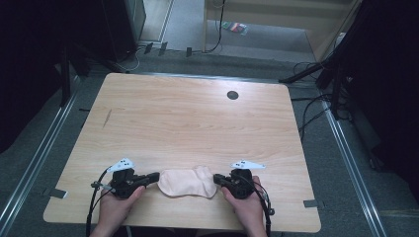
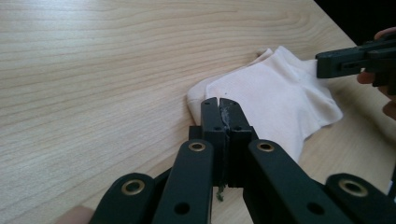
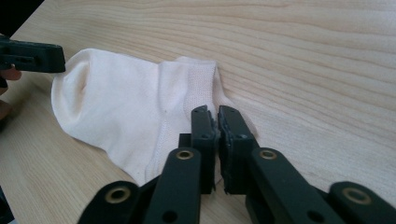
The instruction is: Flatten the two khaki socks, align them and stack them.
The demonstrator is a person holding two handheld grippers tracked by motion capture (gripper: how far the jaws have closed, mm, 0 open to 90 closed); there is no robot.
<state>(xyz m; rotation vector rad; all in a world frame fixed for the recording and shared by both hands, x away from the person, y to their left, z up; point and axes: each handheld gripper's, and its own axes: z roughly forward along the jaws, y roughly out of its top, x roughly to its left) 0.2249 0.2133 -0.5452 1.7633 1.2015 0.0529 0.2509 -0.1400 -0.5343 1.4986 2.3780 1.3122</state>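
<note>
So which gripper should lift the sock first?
Probably the left gripper: its shut jaws meet right at the sock's edge. The right gripper's jaws sit over the other end, slightly apart at the tips.

Bright table, dark room around it.

From above, my table [image 1: 197, 118] sat evenly lit from overhead while the floor and both sides fell off into near black; the picture was soft and a little grainy, with the far table edge slightly bowed. My hands cast only faint shadows. In my left gripper view the wood glowed warm, the sock [image 2: 275, 98] looked nearly washed out, and the black links close to the lens were blurred. My right gripper view was the same: pale sock [image 3: 126, 112] with soft folds shaded grey, dark corner at upper left.
</note>
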